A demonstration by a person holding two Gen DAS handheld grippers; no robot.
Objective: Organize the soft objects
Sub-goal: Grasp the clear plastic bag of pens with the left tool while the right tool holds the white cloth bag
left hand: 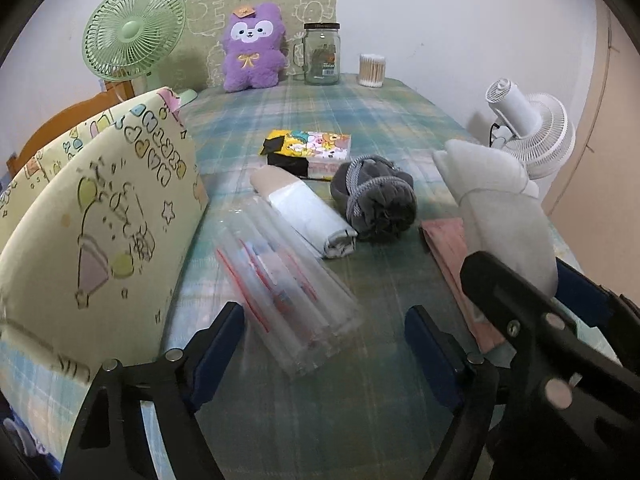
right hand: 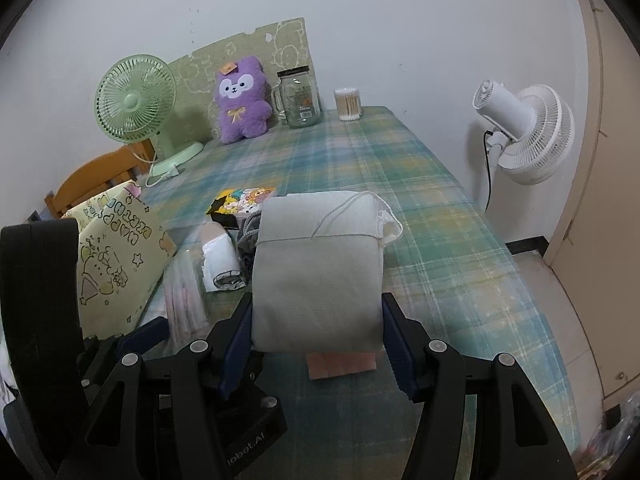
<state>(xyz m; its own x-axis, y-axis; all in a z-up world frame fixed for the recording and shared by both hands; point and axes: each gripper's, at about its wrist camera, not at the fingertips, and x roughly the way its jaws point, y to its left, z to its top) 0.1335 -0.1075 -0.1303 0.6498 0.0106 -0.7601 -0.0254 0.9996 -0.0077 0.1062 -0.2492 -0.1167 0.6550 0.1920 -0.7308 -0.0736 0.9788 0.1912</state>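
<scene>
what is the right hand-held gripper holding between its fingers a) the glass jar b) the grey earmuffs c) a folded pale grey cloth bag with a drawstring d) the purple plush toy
c: the right hand-held gripper has both blue pads pressed on the sides of the folded pale grey cloth bag, held above the table.

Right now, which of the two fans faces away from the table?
The white fan, standing off the table's right edge: its motor housing points toward us and its grille faces away. The green fan sits on the table's back left corner, grille facing the table.
</scene>
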